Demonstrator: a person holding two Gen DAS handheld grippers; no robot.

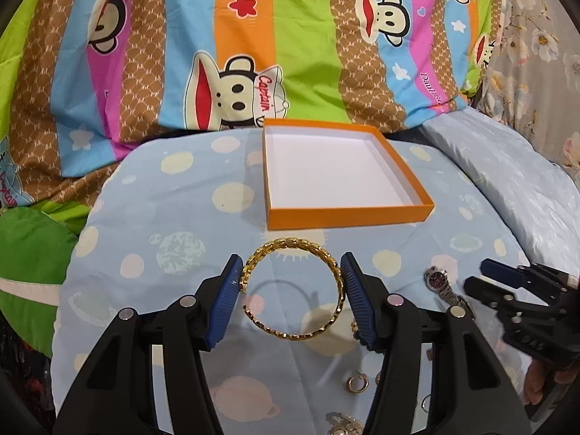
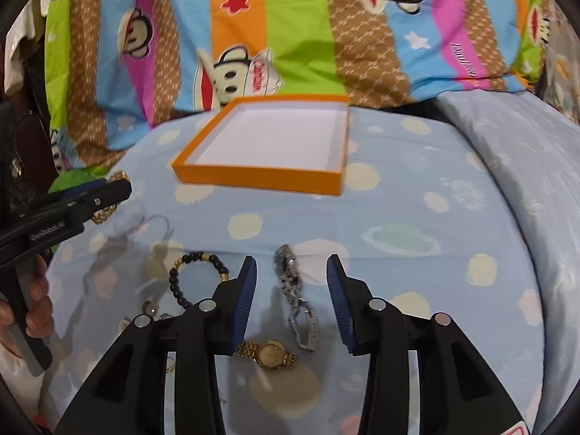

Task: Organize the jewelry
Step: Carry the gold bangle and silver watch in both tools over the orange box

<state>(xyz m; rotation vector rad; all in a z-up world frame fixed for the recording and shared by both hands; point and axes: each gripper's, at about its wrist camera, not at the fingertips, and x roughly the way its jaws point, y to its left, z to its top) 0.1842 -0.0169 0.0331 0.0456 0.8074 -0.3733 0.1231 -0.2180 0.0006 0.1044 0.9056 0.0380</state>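
My left gripper [image 1: 291, 260] is shut on a gold leaf-pattern bangle [image 1: 290, 244], its blue pads pressing the ring's two sides, just above the bedspread in front of the orange box [image 1: 348, 214]. The box is shallow, white inside, and holds nothing. In the right wrist view my right gripper [image 2: 291, 264] is open over a silver watch [image 2: 294, 291] that lies flat between the fingers without touching the pads. A gold watch [image 2: 270, 353] lies nearer the camera, and a dark bead bracelet [image 2: 188, 279] lies to the left.
Small gold hoop earrings [image 1: 357, 384] and other pieces lie on the blue planet-print bedspread [image 2: 417, 199] under the left gripper. A striped cartoon quilt [image 1: 253, 36] is bunched up behind the box. A pale blue pillow [image 1: 507, 181] rises at the right. A hand [image 2: 36, 301] holds the left tool.
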